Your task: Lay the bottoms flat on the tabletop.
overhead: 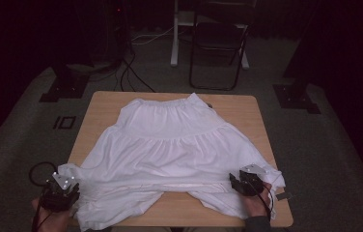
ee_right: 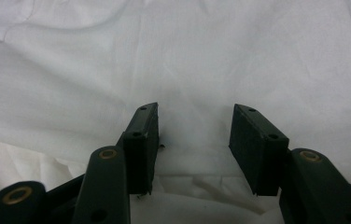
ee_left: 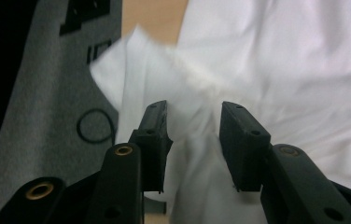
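A white tiered skirt (overhead: 170, 145) lies spread on the wooden table (overhead: 107, 104), waistband at the far side, hem toward me. Its near hem is folded up in a band across the front. My left gripper (overhead: 62, 189) sits at the skirt's near-left corner, jaws open, with white cloth (ee_left: 192, 93) between and beyond them. My right gripper (overhead: 248, 181) rests over the near-right part of the hem, jaws open above the white fabric (ee_right: 192, 70). A hand holds each gripper at the bottom of the high view.
A black folding chair (overhead: 218, 43) and a white table leg (overhead: 174, 34) stand beyond the table. Black stand bases (overhead: 66, 87) (overhead: 293, 96) and cables lie on the grey carpet. A cable loop (ee_left: 95, 126) lies on the floor to the left.
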